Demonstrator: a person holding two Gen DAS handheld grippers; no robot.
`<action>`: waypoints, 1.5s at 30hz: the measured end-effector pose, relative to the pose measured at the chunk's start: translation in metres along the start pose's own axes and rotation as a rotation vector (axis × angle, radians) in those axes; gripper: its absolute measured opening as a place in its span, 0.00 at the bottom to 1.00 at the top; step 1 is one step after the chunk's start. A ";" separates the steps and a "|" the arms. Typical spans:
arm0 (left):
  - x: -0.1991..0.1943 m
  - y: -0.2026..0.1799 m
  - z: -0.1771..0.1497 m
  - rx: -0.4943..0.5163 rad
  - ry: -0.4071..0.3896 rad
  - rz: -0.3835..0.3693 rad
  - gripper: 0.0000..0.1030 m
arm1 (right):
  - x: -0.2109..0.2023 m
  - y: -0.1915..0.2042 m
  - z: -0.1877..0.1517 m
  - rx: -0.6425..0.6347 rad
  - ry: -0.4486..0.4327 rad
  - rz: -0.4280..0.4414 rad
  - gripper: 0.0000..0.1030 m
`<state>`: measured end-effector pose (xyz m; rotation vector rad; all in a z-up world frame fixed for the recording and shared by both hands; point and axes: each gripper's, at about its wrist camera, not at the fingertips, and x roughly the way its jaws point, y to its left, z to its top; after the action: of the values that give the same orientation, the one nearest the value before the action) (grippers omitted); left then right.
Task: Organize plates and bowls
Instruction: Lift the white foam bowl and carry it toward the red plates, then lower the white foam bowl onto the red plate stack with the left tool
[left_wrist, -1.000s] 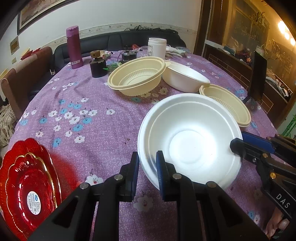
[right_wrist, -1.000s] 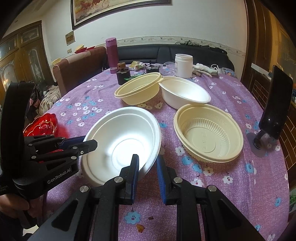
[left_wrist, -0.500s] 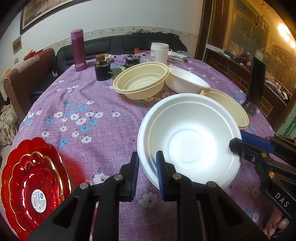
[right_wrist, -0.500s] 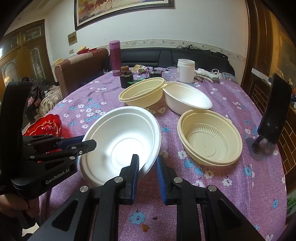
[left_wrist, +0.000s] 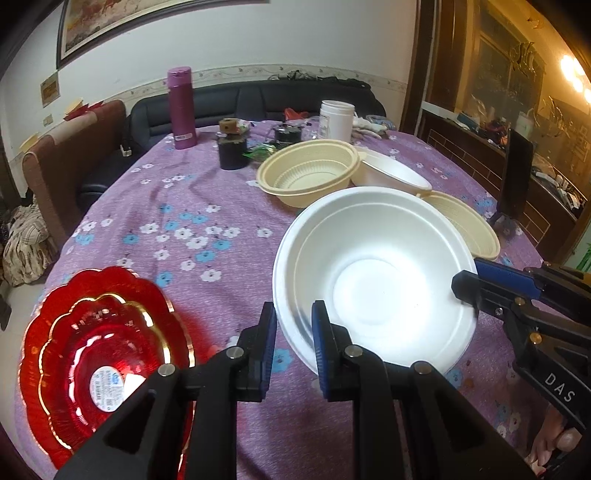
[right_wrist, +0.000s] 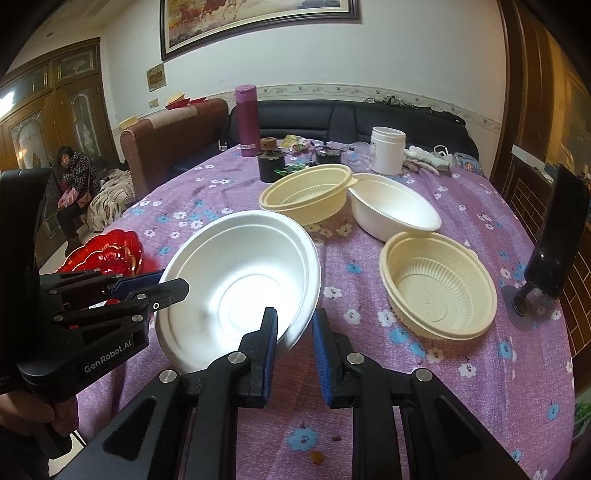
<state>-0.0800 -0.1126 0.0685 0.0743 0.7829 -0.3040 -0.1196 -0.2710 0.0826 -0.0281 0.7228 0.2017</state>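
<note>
Both the left gripper (left_wrist: 293, 341) and right gripper (right_wrist: 294, 345) are clamping nearly-closed jaws on opposite rims of the white foam bowl (left_wrist: 373, 273), holding it tilted above the desk's (left_wrist: 177, 206) near edge, cream bowls (right_wrist: 437, 284) lying beyond.

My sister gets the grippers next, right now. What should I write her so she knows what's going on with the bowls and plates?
Left hand-held gripper: shut on the near rim of the big white bowl.
Right hand-held gripper: shut on the same bowl's other rim. The bowl is tilted, held between the two.
On the table: two cream bowls and a smaller white bowl, all loose, none nested.
Two red plates, small on large, at the left edge.
Done: plates stacked.
Left: probably set the held bowl down and nest the bowls by kind.
</note>
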 end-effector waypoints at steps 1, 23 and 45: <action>-0.003 0.003 -0.001 -0.004 -0.006 0.005 0.18 | 0.000 0.003 0.001 -0.005 -0.002 0.003 0.21; -0.056 0.094 -0.026 -0.148 -0.093 0.158 0.18 | 0.008 0.102 0.039 -0.178 -0.019 0.109 0.21; -0.062 0.156 -0.063 -0.258 -0.028 0.234 0.18 | 0.048 0.166 0.030 -0.270 0.101 0.218 0.21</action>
<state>-0.1177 0.0617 0.0603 -0.0806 0.7712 0.0187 -0.0963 -0.0972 0.0806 -0.2188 0.7953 0.5091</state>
